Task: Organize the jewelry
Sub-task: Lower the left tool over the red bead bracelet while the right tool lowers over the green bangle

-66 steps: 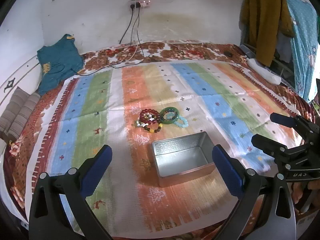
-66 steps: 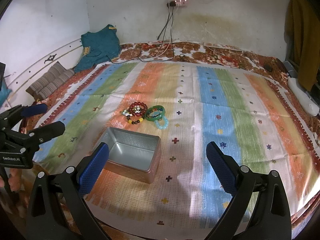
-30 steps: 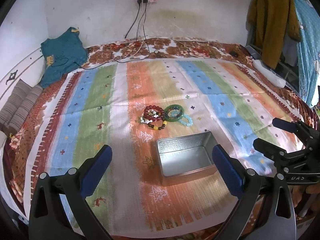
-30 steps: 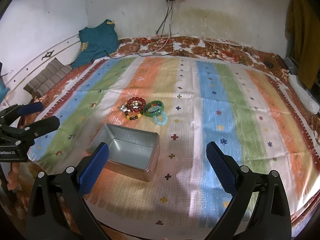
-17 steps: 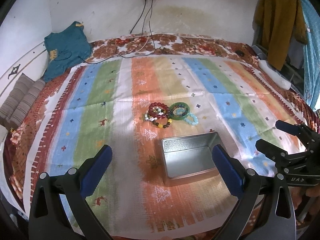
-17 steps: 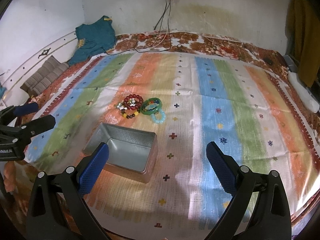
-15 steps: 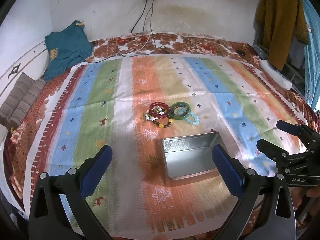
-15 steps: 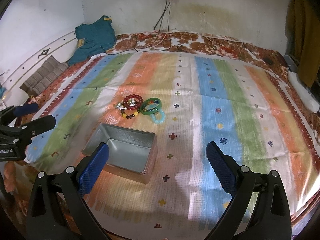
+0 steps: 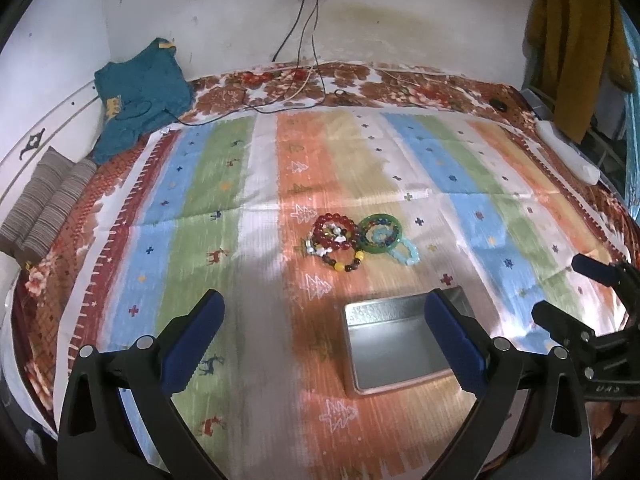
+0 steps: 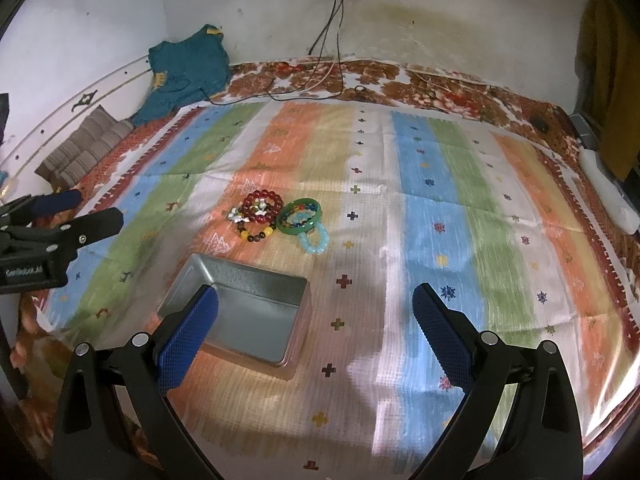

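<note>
A pile of bracelets lies on the striped mat: red beads (image 9: 335, 232) (image 10: 261, 207), a green bangle (image 9: 380, 234) (image 10: 301, 216), a pale blue bead bracelet (image 9: 406, 253) (image 10: 314, 241) and a dark and yellow bead bracelet (image 9: 347, 263) (image 10: 256, 234). An empty open metal tin (image 9: 394, 346) (image 10: 244, 312) sits in front of them. My left gripper (image 9: 324, 344) is open and empty, held above the mat left of the tin. My right gripper (image 10: 316, 328) is open and empty, above the tin's right edge.
The striped mat (image 9: 240, 200) covers a floral bed. A teal garment (image 9: 140, 96) and striped cushions (image 9: 44, 208) lie at the far left. Cables (image 9: 304, 40) hang from a wall socket. Clothes (image 9: 572, 40) hang at the right. A white object (image 10: 612, 196) lies at the right edge.
Both grippers have drifted leftward and slightly forward over the mat; the tin and bracelets now sit further right in the left view. Both stay open. Nothing on the mat has moved.
</note>
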